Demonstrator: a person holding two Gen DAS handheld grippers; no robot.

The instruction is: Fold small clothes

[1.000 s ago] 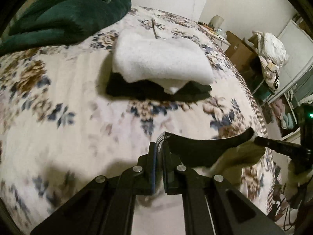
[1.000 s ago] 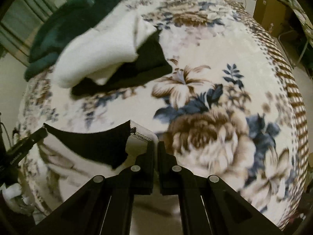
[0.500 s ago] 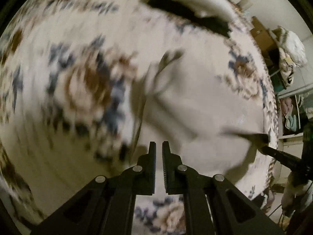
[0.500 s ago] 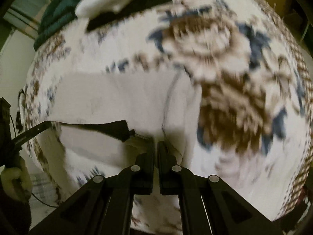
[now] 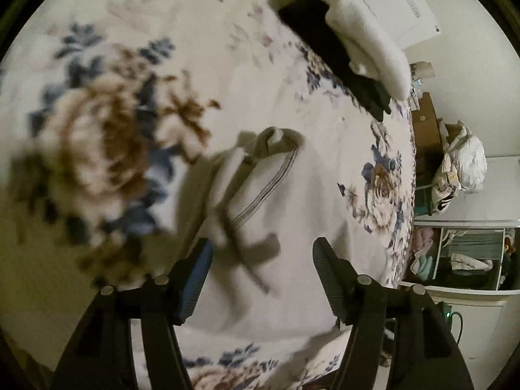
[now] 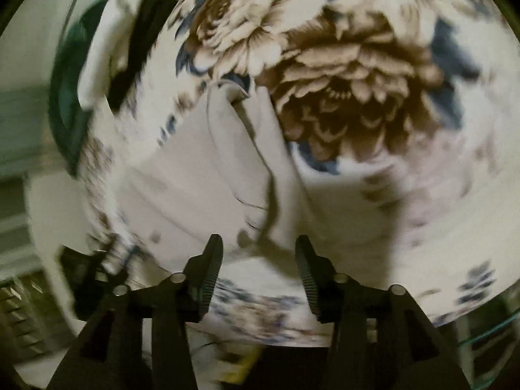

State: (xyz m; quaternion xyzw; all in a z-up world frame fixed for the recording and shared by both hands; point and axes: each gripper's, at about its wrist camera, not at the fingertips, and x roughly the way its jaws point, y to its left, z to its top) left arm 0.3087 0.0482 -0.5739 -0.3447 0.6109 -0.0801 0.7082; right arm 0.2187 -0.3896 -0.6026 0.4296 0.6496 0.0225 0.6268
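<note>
Fingers of both grippers stand spread apart, nothing between them. Left gripper points down over the near part of the bed, tilted so the bed surface fills most of its view; the blue-padded left finger and the ribbed black one sit on either side of the garment's lower portion, above it; contact cannot be confirmed. Right gripper is likewise angled down at the bed from the near edge, fingers open wide, the cloth's near edge just ahead of the tips.

Garment: a small pale grey piece lying flat on the flowered bedspread, near the front edge. One end is bunched into a raised fold with a striped band running along it. In the right wrist view the garment shows a long crease down its middle and a rumpled upper end.

Folded stack, a white piece on top of a black piece, lies well apart from the garment, farther up the bed. Same stack appears at upper left in the right wrist view, with a dark green blanket beside it. Both views are motion-blurred. Cardboard box and a heap of laundry sit beyond the bed's far side.
</note>
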